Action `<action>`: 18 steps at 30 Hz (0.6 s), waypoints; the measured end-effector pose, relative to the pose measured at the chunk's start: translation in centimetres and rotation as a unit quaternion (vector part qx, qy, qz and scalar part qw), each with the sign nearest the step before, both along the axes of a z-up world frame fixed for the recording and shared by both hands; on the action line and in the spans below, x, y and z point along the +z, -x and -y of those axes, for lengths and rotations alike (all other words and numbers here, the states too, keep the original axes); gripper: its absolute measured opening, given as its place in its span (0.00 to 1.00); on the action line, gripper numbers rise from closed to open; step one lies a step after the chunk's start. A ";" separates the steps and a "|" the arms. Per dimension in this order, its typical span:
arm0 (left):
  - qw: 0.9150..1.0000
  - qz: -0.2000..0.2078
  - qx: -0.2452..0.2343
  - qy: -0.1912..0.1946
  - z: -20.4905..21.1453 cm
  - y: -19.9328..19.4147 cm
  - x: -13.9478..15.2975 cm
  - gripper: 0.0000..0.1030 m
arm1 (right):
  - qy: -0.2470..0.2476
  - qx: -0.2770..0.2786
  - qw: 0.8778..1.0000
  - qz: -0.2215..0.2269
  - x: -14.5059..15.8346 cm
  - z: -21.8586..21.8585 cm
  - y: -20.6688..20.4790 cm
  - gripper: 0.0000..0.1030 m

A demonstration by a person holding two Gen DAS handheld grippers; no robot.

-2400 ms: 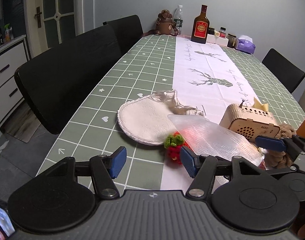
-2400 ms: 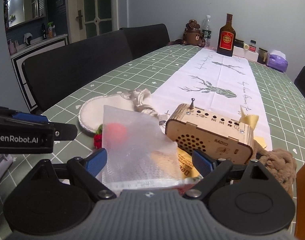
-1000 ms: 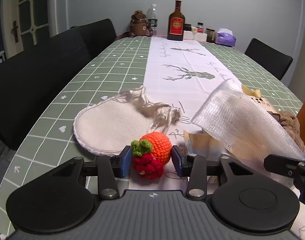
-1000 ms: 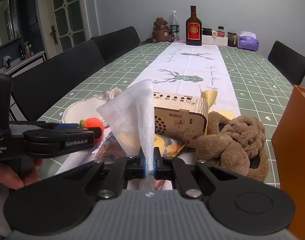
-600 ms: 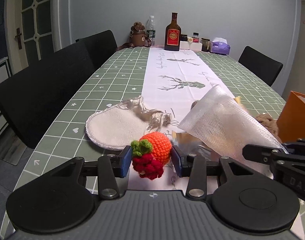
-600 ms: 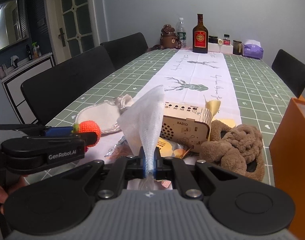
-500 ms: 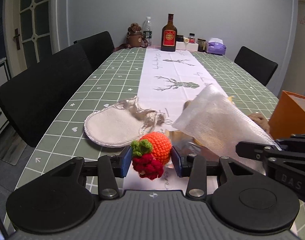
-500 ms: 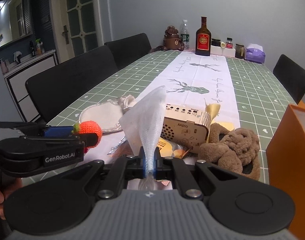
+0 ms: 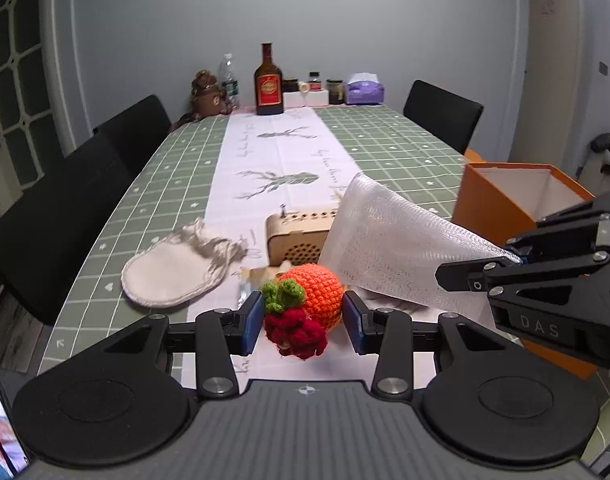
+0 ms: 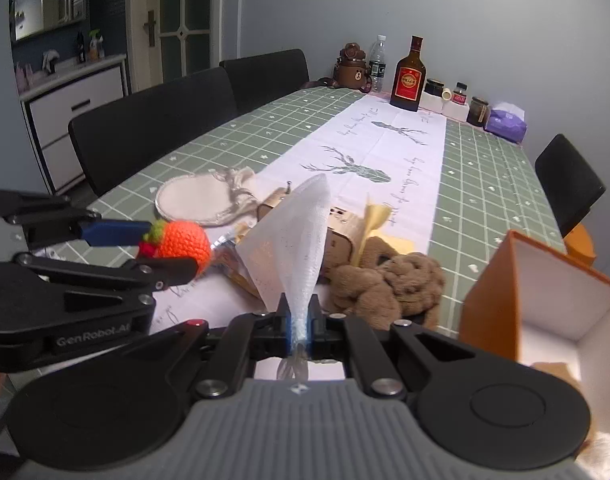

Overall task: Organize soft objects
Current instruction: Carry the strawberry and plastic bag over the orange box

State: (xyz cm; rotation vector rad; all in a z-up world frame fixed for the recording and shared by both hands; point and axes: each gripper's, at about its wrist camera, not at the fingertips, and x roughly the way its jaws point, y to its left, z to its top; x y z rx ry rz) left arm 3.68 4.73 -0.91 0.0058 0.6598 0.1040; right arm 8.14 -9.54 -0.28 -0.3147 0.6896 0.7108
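Note:
My left gripper [image 9: 303, 316] is shut on an orange crocheted toy with green and red parts [image 9: 305, 300] and holds it above the table; the toy also shows in the right wrist view [image 10: 181, 245]. My right gripper [image 10: 300, 320] is shut on a clear bubble-wrap bag [image 10: 297, 236], lifted off the table; the bag also shows in the left wrist view [image 9: 397, 252]. A brown plush [image 10: 389, 284] lies on the table behind the bag. A white cloth pouch [image 9: 173, 276] lies at the left. An open orange box [image 9: 509, 196] stands at the right.
A wooden radio [image 9: 297, 232] stands mid-table with yellow paper [image 10: 379, 216] beside it. Bottles, jars, a bear figure [image 9: 207, 94] and a tissue pack [image 9: 365, 88] line the far end. Black chairs [image 9: 65, 200] flank the table.
Both grippers have risen and swung right with their loads. The orange box has come into fuller view. Earlier, the left gripper closed on the toy and the right on the bag.

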 end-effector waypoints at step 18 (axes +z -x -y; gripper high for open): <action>0.989 0.018 -0.143 -0.023 10.6 -5.4 3.8 0.47 | 0.094 -0.060 0.993 0.045 5.4 10.5 -2.8 0.03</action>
